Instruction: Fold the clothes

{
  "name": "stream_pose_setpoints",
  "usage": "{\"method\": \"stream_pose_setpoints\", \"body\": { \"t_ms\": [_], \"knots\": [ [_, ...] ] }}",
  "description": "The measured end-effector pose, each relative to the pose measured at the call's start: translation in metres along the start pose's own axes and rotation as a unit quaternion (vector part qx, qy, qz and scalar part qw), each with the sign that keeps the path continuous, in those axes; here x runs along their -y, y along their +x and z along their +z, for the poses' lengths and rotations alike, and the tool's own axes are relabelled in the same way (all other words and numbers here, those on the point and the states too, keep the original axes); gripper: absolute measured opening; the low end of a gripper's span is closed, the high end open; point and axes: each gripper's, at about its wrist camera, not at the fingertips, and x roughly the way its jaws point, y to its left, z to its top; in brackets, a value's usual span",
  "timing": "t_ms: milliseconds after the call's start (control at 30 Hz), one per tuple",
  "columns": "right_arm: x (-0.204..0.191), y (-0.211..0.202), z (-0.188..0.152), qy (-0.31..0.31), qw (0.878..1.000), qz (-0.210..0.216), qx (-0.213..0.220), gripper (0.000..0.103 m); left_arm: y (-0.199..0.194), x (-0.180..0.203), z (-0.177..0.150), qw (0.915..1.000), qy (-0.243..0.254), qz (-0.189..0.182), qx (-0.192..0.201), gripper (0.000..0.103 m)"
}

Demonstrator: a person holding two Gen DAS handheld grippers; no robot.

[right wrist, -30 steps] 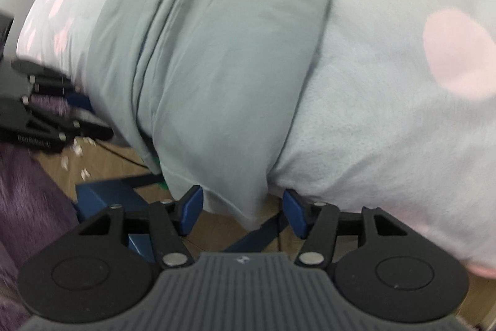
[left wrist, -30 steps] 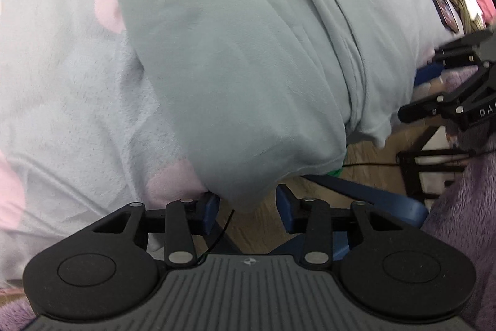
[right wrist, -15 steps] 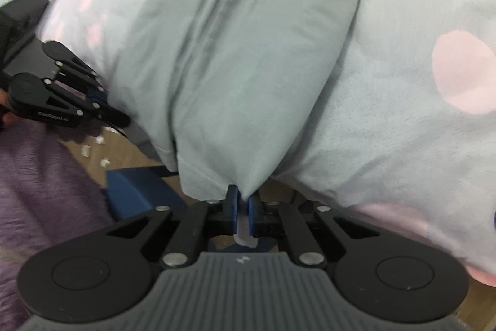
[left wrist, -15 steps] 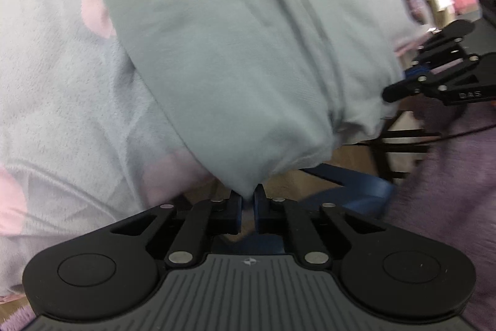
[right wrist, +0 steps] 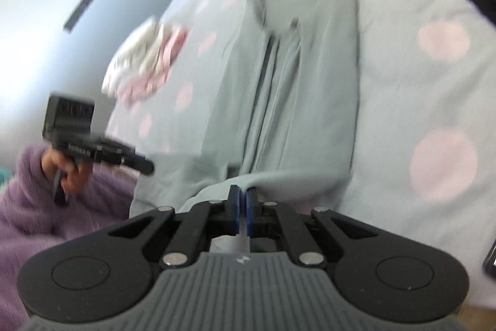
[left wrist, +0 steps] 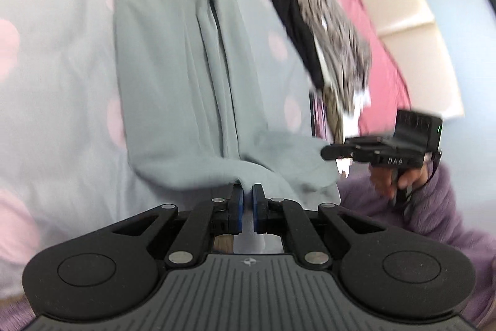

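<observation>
Both grippers have come up off the bed's edge since a second ago, jaws that were gaping around the hem then have just been closing and are now pinched tight on it, cloth between the pads on each side

Left wrist view, going left to right: polka-dot bedspread fills the left, the grey garment lies lengthwise up the middle with its near hem lifted into the left gripper, and at right the right gripper sits on the other hem corner. Right wrist view mirrors it: the left gripper at middle left, garment centre, the right gripper biting the hem at lower centre

Progress-wise I'd say the sides look already folded in, so it's a long strip, and the bottom-to-top fold is only starting. Still left: carry the hem up to the neckline and flatten

Clutter: a dark patterned pile and pink cloth upper right, a white-pink bundle upper left. All beside the garment, nothing seems to block the fold
</observation>
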Motion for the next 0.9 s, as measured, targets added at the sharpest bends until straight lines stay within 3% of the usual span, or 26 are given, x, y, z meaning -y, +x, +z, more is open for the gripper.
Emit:
{"method": "stream_pose_setpoints", "body": {
  "t_ms": [167, 267, 633, 833, 867, 900],
  "knots": [
    [0.017, 0.002, 0.035, 0.019, 0.999, -0.016, 0.045, 0.004, 0.001, -0.013, 0.022, 0.9978, -0.025, 0.015, 0.060, 0.004],
    [0.022, 0.015, 0.053, 0.016, 0.997, -0.035, 0.059, 0.004, 0.010, -0.020, 0.041, 0.9959, -0.030, 0.039, 0.075, 0.004],
    [0.048, 0.067, 0.069, -0.022, 0.991, -0.124, 0.056, 0.005, 0.031, -0.047, 0.069, 0.9889, -0.018, 0.131, 0.067, 0.004],
    [0.040, 0.068, 0.065, -0.038, 0.986, -0.155, 0.057, 0.009, 0.031, -0.040, 0.064, 0.9857, -0.005, 0.153, 0.070, 0.004],
    [0.037, 0.063, 0.063, -0.033, 0.985, -0.160, 0.063, 0.022, 0.029, -0.038, 0.061, 0.9853, -0.007, 0.154, 0.074, 0.009],
    [0.034, 0.059, 0.060, -0.032, 0.982, -0.171, 0.071, 0.049, 0.026, -0.035, 0.058, 0.9844, -0.005, 0.156, 0.080, 0.013]
  ]
}}
